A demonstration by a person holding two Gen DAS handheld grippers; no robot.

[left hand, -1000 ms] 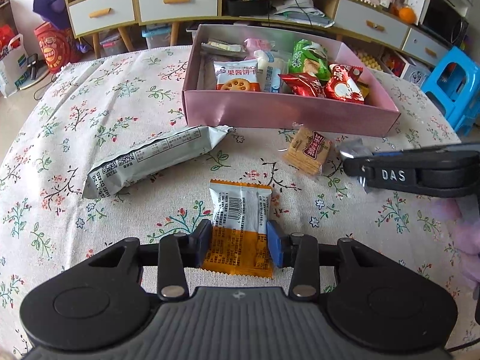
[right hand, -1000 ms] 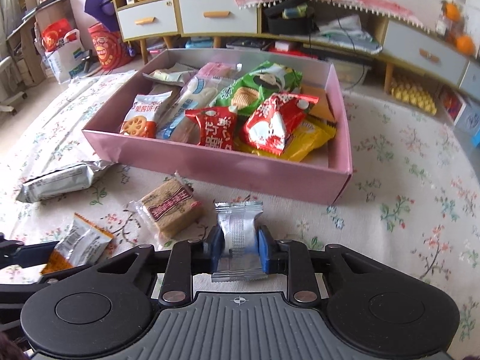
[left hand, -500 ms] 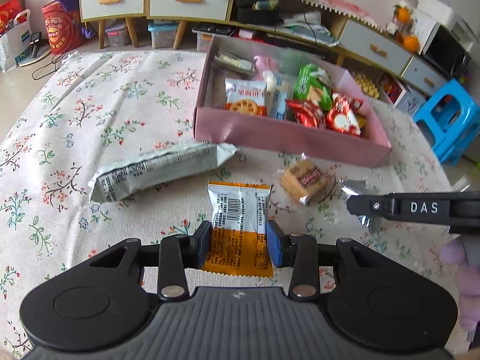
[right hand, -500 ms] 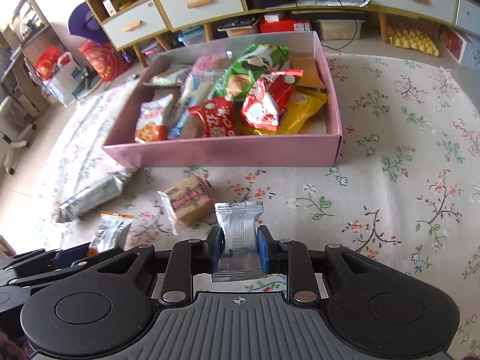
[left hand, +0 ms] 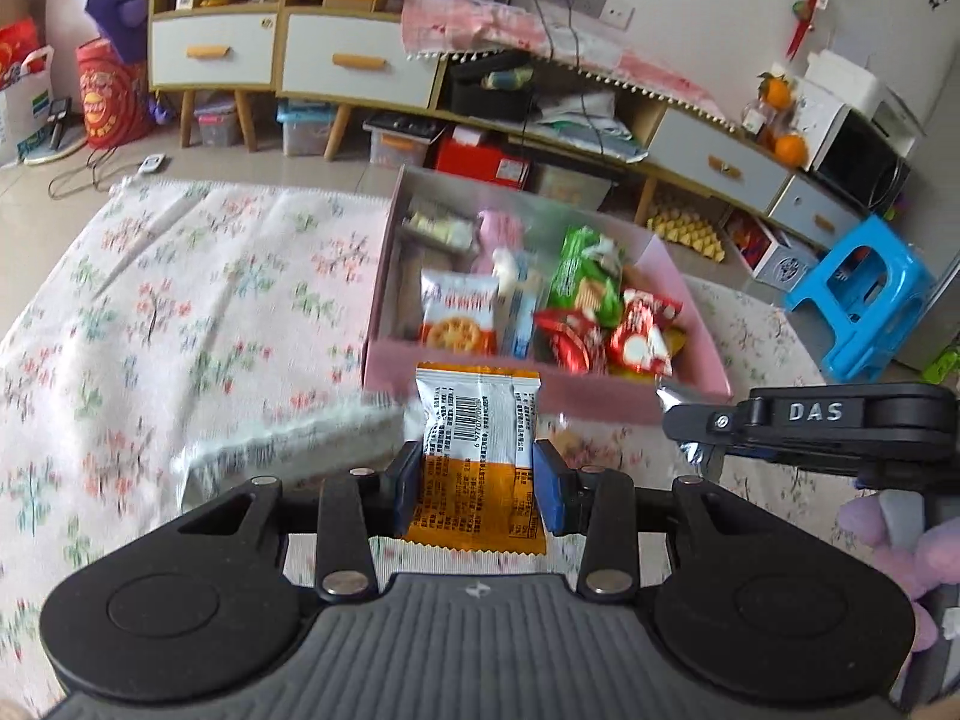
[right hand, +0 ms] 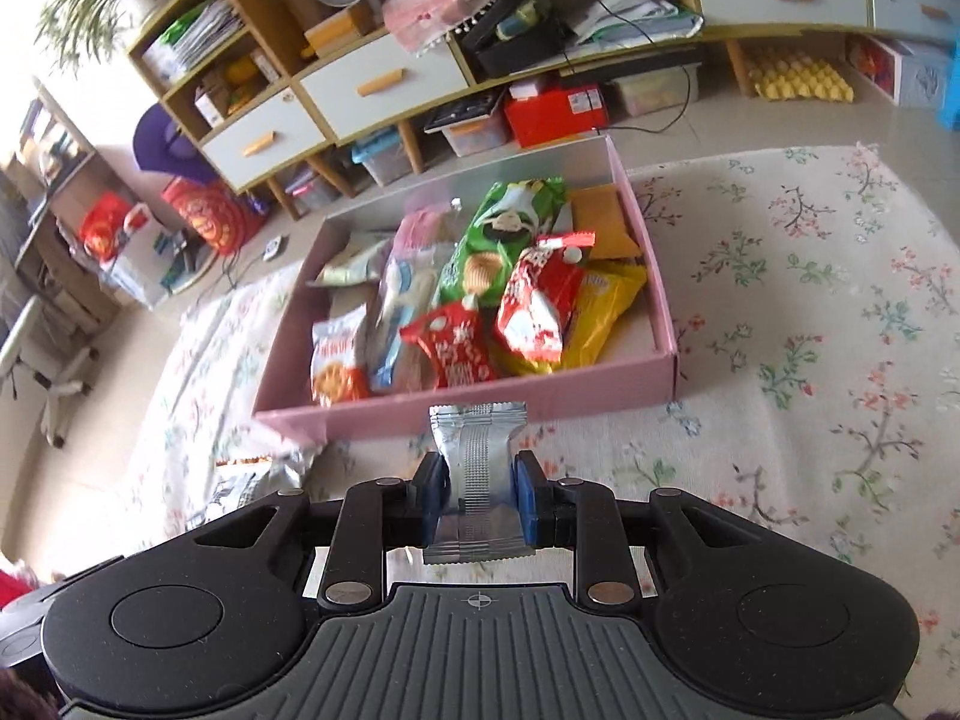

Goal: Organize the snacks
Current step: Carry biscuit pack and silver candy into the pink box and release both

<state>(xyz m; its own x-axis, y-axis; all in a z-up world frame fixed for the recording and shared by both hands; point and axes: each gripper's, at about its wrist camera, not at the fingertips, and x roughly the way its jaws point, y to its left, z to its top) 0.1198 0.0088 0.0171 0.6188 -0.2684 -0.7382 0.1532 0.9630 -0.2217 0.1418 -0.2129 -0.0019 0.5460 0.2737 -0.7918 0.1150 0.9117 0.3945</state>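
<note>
Right wrist, pink box [right hand: 600,399], snack packets [right hand: 480,300] inside

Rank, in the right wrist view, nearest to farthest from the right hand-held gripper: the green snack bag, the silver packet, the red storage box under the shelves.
1. Silver packet, clamped in the right hand-held gripper.
2. Green snack bag, inside the pink box.
3. Red storage box, on the floor beyond the pink box.

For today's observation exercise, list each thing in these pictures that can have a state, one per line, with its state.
Left tool: shut on the orange-and-silver packet.
Orange-and-silver packet: gripped, barcode side showing.
Right tool: shut on the silver packet.
Silver packet: gripped, sealed.
Pink box: open-topped, partly filled with snacks.
Long grey packet: lying on the cloth, outside the box.
Cabinet drawers: shut.
</note>
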